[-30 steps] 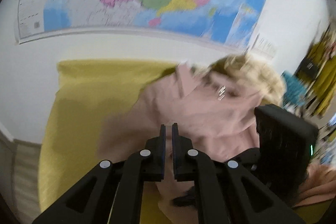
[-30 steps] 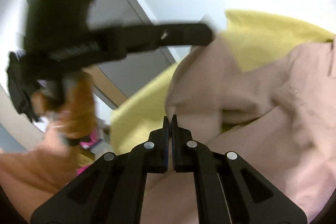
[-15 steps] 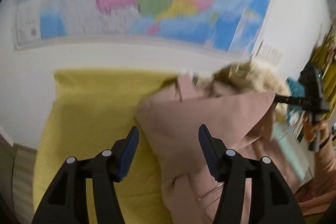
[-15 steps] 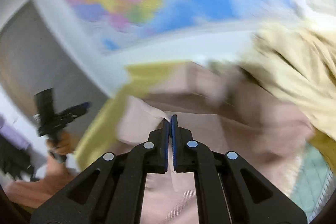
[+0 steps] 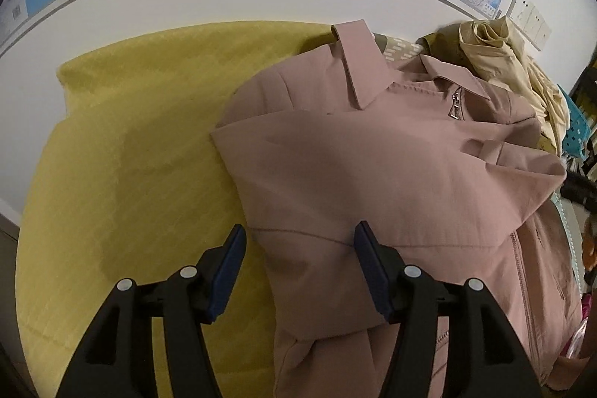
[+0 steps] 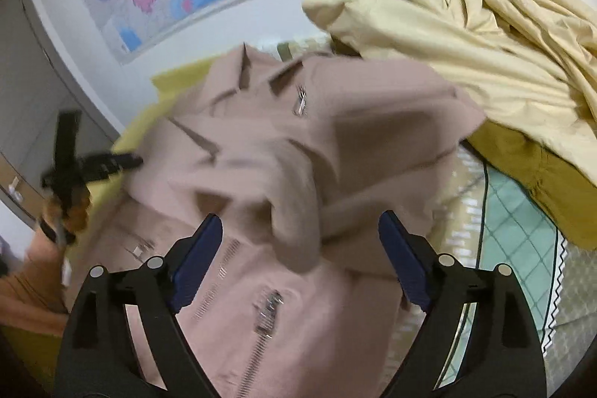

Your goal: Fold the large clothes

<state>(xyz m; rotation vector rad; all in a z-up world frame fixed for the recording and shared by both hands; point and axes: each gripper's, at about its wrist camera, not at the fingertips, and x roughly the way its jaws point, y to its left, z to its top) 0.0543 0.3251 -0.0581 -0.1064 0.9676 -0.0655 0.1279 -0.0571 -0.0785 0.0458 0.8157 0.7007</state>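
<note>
Both grippers, pinched shut a second ago, have just been opening and now hold nothing. Largest is the yellow cloth [image 5: 123, 174], spreading toward nine o'clock. On it lies the pink jacket [image 5: 373, 174], collar at twelve o'clock. A cream garment [image 6: 466, 36] is heaped at two o'clock. Left gripper [image 5: 300, 271] gapes over the jacket's edge; right gripper [image 6: 300, 263] gapes wider above its zipper [image 6: 266, 314].

Both claws have let go of the pink jacket [image 5: 391, 174]. The right claw [image 6: 300, 258] has just sprung wide, and the left claw [image 5: 298, 267], open earlier, hangs lower over the jacket's folded-in sleeve [image 5: 335, 230], now lying flat.
</note>
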